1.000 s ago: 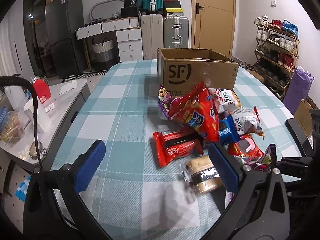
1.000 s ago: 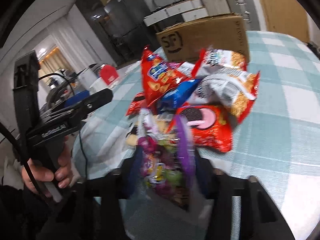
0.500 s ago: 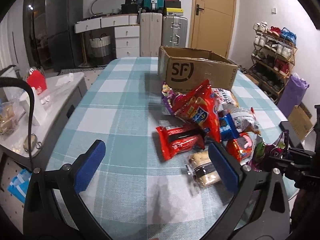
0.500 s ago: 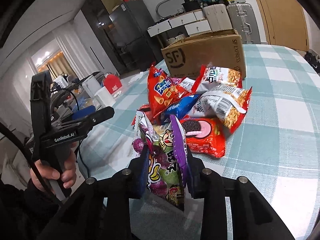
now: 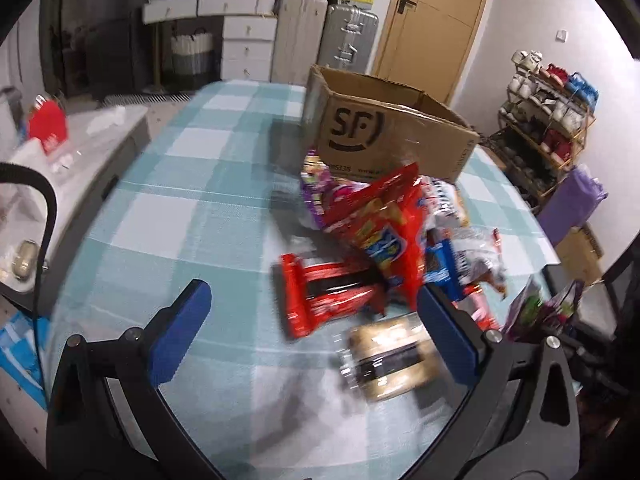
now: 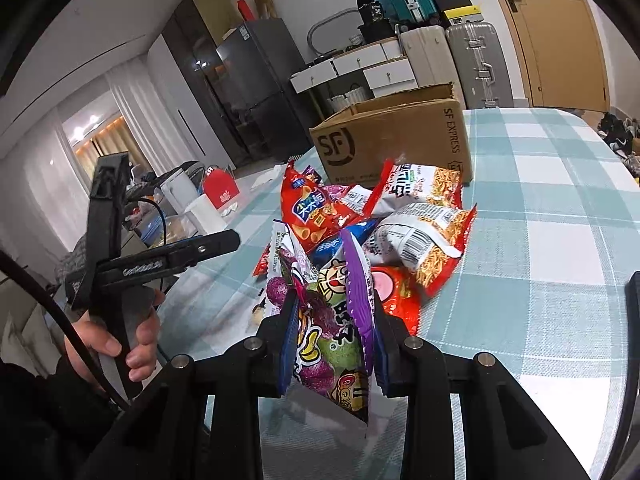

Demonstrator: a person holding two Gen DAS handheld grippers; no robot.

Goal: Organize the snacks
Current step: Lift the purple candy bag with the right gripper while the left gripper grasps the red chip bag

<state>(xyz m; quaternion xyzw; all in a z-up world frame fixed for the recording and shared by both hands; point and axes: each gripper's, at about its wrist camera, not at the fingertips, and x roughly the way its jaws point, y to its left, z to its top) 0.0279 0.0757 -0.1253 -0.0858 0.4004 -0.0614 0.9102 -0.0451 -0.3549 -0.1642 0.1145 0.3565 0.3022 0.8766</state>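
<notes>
My right tool (image 6: pixel 331 332) is clenched on a purple candy bag (image 6: pixel 328 320), holding it upright above the near edge of the worktop (image 6: pixel 540 264), just in front of the snack pile. My left tool (image 5: pixel 316 340) is spread wide and holds nothing, hovering over the checked cloth; a red wafer pack (image 5: pixel 328 294) and a clear biscuit pack (image 5: pixel 390 360) lie between its pads. Behind them a red chip bag (image 6: pixel 310 210) leans on the noodle packets (image 6: pixel 424 232). The cardboard box (image 5: pixel 384 136) stands open at the far end of the pile, touching it.
</notes>
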